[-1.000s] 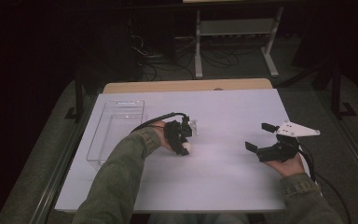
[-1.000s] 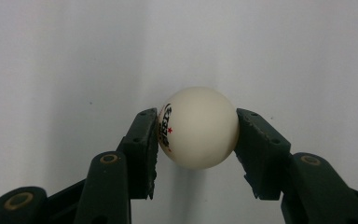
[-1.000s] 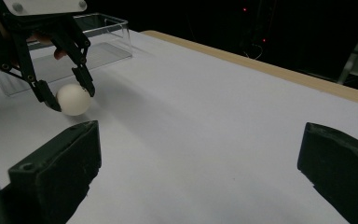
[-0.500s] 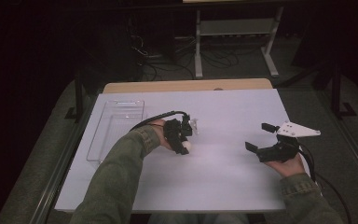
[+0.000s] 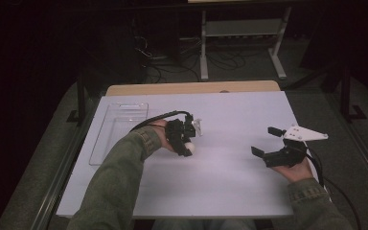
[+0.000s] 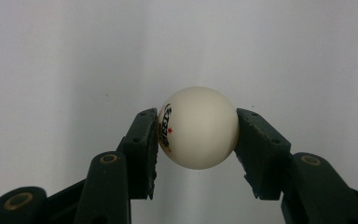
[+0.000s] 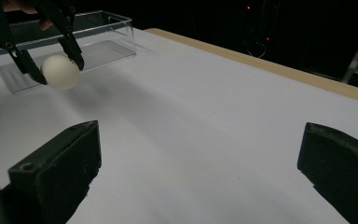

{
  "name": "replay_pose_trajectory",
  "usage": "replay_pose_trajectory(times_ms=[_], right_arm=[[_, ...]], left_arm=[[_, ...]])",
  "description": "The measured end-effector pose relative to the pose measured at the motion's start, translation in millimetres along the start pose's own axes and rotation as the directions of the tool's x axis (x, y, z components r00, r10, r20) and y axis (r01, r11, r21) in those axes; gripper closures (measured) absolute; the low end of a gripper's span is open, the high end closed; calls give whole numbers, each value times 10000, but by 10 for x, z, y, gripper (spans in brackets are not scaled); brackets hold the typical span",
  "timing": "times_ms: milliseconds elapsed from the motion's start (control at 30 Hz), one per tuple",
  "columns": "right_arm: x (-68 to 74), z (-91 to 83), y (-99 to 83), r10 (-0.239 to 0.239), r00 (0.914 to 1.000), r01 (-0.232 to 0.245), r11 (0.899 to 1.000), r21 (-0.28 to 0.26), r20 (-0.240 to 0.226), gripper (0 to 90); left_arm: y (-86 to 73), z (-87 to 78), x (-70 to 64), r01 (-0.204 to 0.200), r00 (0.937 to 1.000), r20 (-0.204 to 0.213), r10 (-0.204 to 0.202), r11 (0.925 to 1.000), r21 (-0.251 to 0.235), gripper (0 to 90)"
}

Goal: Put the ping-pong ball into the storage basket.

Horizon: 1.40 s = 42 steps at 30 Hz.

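Between the left gripper's (image 6: 198,140) closed jaws sits the small white plastic ball (image 6: 198,127), newly lifted; clear tray (image 5: 120,124) at ten o'clock; right gripper (image 5: 268,141) gapes wide.

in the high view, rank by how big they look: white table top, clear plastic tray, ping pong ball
1. White table top, by far the largest.
2. Clear plastic tray.
3. Ping pong ball, tiny, clamped in the left gripper.

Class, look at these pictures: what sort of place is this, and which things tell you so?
Probably a lab or test room: a table under a white sheet, loose cables on the dark floor behind it, and the left gripper shut on a ball near a clear tray.
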State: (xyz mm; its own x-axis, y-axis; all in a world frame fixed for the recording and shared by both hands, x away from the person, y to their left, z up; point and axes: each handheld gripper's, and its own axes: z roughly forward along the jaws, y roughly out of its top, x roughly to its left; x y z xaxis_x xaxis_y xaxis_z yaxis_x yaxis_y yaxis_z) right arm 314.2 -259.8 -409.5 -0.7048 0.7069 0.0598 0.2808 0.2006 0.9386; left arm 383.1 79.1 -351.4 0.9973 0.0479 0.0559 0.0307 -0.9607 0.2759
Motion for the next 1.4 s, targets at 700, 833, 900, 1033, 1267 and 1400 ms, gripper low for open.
replay_pose_trajectory(times_ms=[700, 833, 900, 1033, 1267, 1400], right_arm=[[-6, -3, -3, 6, 9999, -7, 10000, 57, 147, 0], [-9, -11, -4, 86, 9999, -86, 10000, 28, 137, 0], [-11, -13, -7, 103, 9998, -104, 9999, 26, 155, 0], [-11, -9, -9, 157, 9998, -158, 9999, 46, 150, 0], [24, -19, -9, -76, 9996, 69, 9997, 225, 282, 0], [29, -18, -7, -82, 9996, 77, 9998, 208, 262, 0]], left_arm=[[25, -417, -43, -60, 9986, -516, 69, 9998, 163, 508], [25, -497, -52, -36, 9981, -622, 47, 9998, 174, 508], [21, -529, -60, -10, 9979, -651, 21, 9999, 168, 508], [15, -587, -71, -8, 9977, -682, 21, 9998, 195, 508], [18, -728, -107, 52, 9963, -854, -32, 9997, 227, 507], [6, -806, -134, 117, 9967, -799, -104, 9998, 164, 508]])
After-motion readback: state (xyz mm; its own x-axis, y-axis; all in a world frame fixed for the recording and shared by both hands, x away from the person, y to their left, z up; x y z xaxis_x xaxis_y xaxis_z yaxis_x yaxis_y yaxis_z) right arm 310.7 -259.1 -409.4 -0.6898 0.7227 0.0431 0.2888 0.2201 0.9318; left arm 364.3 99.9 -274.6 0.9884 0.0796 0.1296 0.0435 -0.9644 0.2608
